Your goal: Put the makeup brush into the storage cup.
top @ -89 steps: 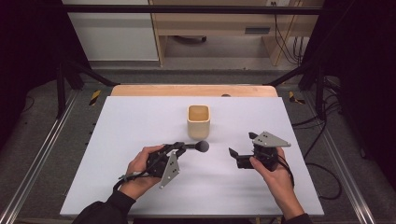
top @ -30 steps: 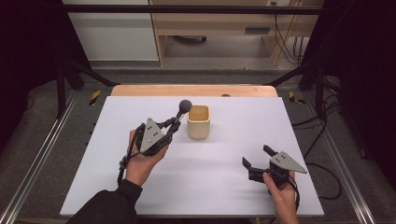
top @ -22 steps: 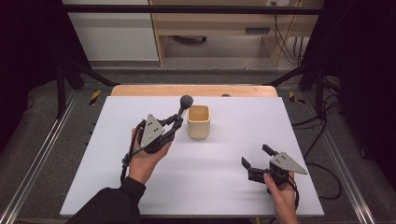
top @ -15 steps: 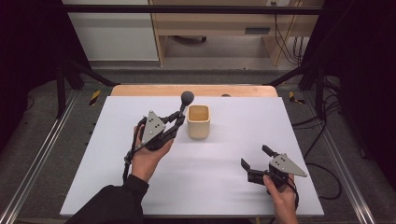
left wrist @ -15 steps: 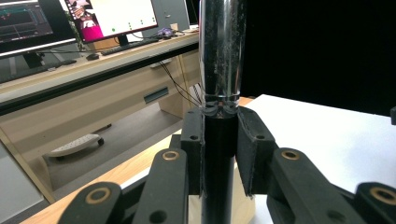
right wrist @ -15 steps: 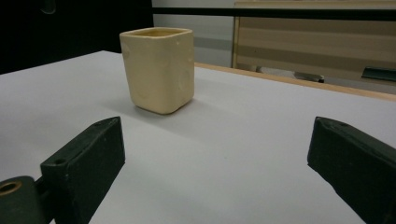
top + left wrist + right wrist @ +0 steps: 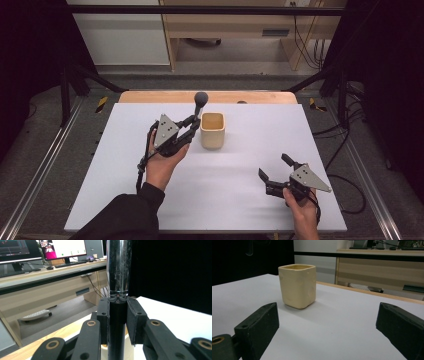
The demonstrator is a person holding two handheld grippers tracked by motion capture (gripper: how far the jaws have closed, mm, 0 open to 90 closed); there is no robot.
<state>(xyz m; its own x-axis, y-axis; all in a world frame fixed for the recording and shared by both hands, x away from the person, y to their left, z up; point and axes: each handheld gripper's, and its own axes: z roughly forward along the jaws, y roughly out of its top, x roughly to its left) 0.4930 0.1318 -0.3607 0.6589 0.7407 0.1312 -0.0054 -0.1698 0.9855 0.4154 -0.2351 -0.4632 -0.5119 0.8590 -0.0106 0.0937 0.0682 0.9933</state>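
Microphone (image 7: 200, 102) being pinched by its dark handle in the left gripper (image 7: 192, 124), round grille end up and tilted a little, just beside and above the near-left rim of the cream square cup (image 7: 212, 130). Seen along the left gripper view, both pads (image 7: 103, 315) pressing flat on the black shaft (image 7: 117, 322), glossy metal section rising above them. Judging this as the carrying step, handle end being brought over the cup for lowering inside. Calling next for shifting the handle's lower end over the cup's mouth, righting the shaft to near upright, easing down, then loosening the pinch. Right gripper (image 7: 274, 175) resting on the white table (image 7: 240, 200), well apart from the cup toward its near-right, jaws spread wide and holding nothing. Showing no readable brand, label or writing on microphone or cup; monitor text beyond the cup too small for reading.
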